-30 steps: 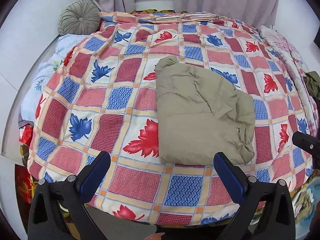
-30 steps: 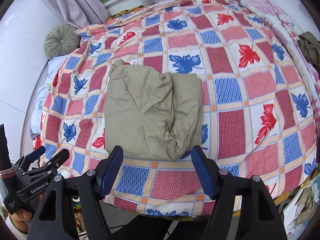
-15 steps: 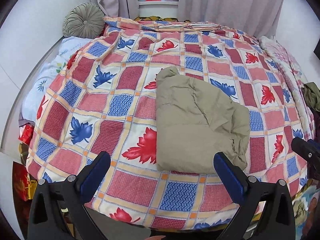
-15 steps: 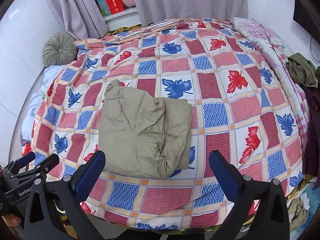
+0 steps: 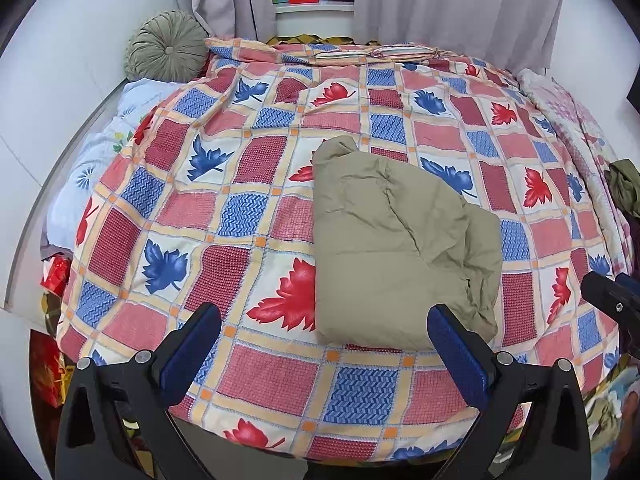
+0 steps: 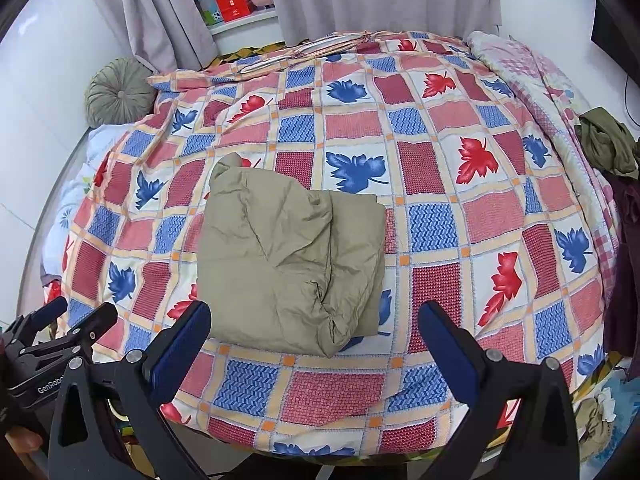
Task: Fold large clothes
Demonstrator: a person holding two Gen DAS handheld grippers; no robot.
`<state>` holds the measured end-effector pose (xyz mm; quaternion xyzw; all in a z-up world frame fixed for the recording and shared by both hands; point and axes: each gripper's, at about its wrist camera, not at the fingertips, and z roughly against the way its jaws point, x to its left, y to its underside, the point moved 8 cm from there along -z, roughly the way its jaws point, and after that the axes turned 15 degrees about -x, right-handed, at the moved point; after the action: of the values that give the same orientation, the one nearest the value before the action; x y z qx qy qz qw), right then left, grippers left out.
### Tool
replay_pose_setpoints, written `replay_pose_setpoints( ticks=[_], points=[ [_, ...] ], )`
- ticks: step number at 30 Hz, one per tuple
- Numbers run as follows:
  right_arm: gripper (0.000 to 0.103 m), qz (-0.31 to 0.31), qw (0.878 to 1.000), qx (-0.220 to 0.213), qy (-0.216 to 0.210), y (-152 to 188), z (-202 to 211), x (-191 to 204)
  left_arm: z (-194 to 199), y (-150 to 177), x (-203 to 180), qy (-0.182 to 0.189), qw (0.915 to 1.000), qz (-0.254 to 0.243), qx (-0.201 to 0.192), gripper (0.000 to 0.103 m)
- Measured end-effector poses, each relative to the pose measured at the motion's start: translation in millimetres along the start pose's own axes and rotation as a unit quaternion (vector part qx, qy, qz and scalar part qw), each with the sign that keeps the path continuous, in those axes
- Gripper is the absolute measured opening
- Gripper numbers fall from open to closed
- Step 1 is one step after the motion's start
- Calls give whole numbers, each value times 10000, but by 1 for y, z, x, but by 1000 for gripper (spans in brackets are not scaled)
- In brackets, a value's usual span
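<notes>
In the left wrist view, the left gripper (image 5: 324,344) points down at a slant over the near edge of the bed (image 5: 276,380). Its jaws are spread wide and there is nothing between them. The folded green garment (image 5: 400,256) lies flat on the quilt (image 5: 248,168) with red and blue leaves, a bit to the right of the middle, and the right finger of the gripper covers its near corner in the picture. The tip of the right gripper (image 5: 612,300) pokes in at the right edge. A round green cushion (image 5: 166,46) sits at the far left corner of the bed, by the curtain (image 5: 452,0). In the right wrist view, the right gripper (image 6: 314,344) also tilts down over the near edge of the bed (image 6: 328,392). Its jaws are wide apart and hold nothing. The folded green garment (image 6: 288,256) lies just past the fingers, nearer the left one, and does not touch them. The left gripper (image 6: 60,332) shows at the lower left, off the side of the bed. A dark green cloth (image 6: 608,144) is bunched up at the far right edge of the bed.
</notes>
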<state>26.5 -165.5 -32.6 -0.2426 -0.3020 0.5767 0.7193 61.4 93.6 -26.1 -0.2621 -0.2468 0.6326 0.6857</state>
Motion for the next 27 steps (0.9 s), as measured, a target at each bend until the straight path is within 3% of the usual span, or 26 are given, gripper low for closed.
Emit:
replay_pose_setpoints(
  ticks=[27],
  points=[
    [103, 2, 10000, 17, 1, -3, -1, 0, 1, 1, -4, -19, 10000, -17, -1, 103]
  ],
)
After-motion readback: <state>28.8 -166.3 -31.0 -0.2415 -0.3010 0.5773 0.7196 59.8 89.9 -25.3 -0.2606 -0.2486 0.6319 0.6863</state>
